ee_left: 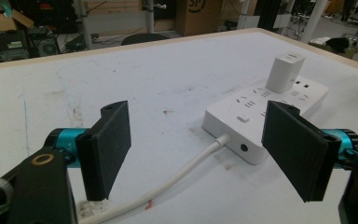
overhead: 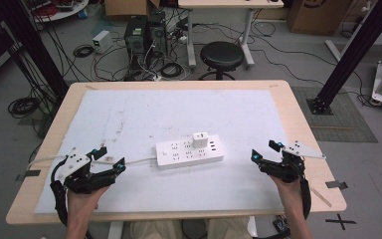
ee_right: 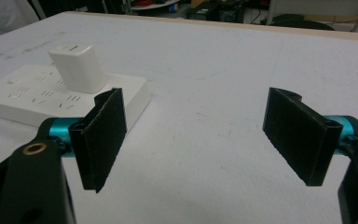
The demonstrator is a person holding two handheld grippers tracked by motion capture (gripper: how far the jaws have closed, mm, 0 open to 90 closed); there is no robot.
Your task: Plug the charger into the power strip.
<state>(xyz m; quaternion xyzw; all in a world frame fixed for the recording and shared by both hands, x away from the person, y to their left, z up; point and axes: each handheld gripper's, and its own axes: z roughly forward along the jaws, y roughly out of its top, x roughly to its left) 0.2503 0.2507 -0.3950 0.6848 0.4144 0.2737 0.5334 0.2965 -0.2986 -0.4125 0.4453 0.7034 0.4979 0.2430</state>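
My left gripper low at table's near-left edge, jaws apart, empty, white rubbery cable running between them. My right gripper near right edge, jaws spread wide, empty. White plastic rectangular power strip lies mid-table on scuffed white mat, between both grippers, touching neither. White glossy cube charger plugged upright in strip. No legible writing.

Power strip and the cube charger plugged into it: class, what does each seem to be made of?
Power strip: likely moulded plastic, white and smooth, with a faint sheen and rounded edges. Cube charger: apparently the same sort of glossy white plastic, showing soft highlights on its faces.
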